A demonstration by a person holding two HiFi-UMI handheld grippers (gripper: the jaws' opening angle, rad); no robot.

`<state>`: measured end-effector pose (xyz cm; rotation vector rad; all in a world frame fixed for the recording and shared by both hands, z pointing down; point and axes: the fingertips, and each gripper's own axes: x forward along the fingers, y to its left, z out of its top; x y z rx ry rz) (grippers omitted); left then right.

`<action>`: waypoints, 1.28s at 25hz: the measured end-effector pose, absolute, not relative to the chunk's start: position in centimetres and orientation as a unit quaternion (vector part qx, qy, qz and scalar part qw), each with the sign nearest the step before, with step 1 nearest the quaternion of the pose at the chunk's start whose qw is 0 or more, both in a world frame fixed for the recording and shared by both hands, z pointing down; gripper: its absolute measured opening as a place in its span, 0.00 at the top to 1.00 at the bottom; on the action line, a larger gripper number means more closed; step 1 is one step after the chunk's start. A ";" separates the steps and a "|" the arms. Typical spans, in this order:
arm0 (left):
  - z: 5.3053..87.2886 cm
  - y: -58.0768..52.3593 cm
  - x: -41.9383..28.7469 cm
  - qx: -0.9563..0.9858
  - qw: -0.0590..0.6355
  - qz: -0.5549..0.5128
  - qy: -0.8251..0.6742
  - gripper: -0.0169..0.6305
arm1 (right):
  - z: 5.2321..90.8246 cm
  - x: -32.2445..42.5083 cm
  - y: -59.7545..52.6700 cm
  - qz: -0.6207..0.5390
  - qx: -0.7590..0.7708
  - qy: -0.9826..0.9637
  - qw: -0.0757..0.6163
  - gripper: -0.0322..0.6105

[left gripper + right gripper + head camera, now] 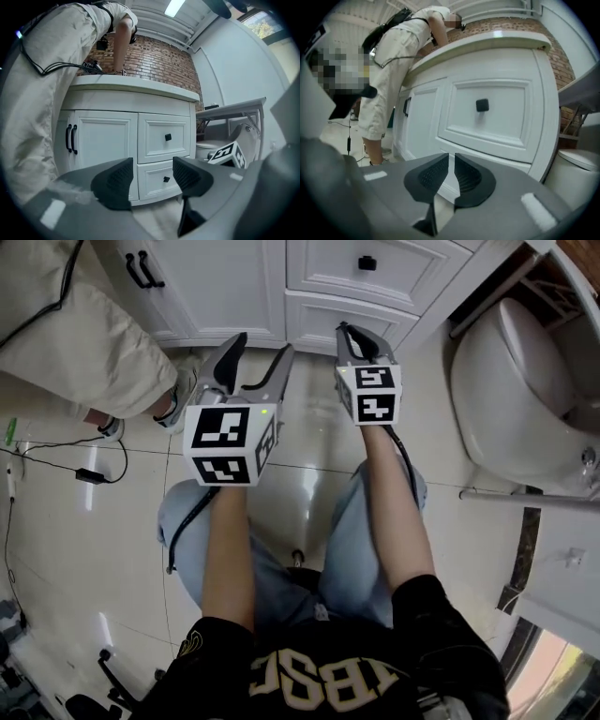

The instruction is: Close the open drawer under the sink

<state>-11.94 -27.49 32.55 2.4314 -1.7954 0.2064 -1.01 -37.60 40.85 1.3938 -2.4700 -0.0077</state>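
A: White drawer (157, 173) straight ahead of left tongs (152, 178), looks flush with cabinet (103, 140). Closing seems done, nothing left.
B: Tongs?
A: Left apart, empty. The right tongs (451, 174) together, empty, near the front.
B: Room?
A: Bathroom: surface (136, 85) above tongs, brick wall (159, 61) behind, toilet (525, 390) right, tiled floor (309, 474) below.

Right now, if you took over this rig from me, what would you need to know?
Left tongs: open, empty, aimed at the vanity.
Right tongs: shut, empty, facing the upper drawer.
The upper drawer and the lower drawer both look flush with the cabinet front.
Done: the drawer appears closed.
Left: nothing obvious; confirm it is flush, then back off.
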 end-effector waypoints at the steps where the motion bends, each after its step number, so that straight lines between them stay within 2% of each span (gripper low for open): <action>1: 32.3 -27.3 -11.8 0.803 0.053 0.065 -0.590 0.56 | 39.7 -0.4 -36.8 -0.007 0.488 -0.862 0.138 0.90; 4: 31.4 -26.3 -11.5 0.807 0.043 0.061 -0.586 0.56 | 36.5 1.7 -34.5 -0.020 0.504 -0.857 0.104 0.86; 9: 30.2 -24.0 -10.3 0.819 0.032 0.052 -0.571 0.56 | 31.5 4.0 -30.0 -0.036 0.529 -0.846 0.053 0.71; 12: 29.7 -22.6 -9.0 0.828 0.022 0.050 -0.558 0.56 | 28.9 5.5 -26.8 -0.063 0.557 -0.827 0.027 0.58; 15: 29.2 -21.7 -8.4 0.831 0.019 0.039 -0.555 0.57 | 27.7 8.0 -24.0 -0.058 0.594 -0.803 -0.010 0.48; 17: 28.7 -21.4 -8.3 0.831 0.016 0.029 -0.555 0.57 | 27.6 9.1 -23.1 -0.053 0.608 -0.792 -0.020 0.48; 25: 28.2 -19.9 -7.9 0.827 -0.014 0.020 -0.562 0.57 | 27.9 9.0 -22.4 -0.082 0.604 -0.793 0.016 0.48; 32: 28.4 -20.1 -8.1 0.826 -0.002 0.015 -0.564 0.57 | 27.7 10.2 -22.2 -0.050 0.606 -0.794 -0.010 0.48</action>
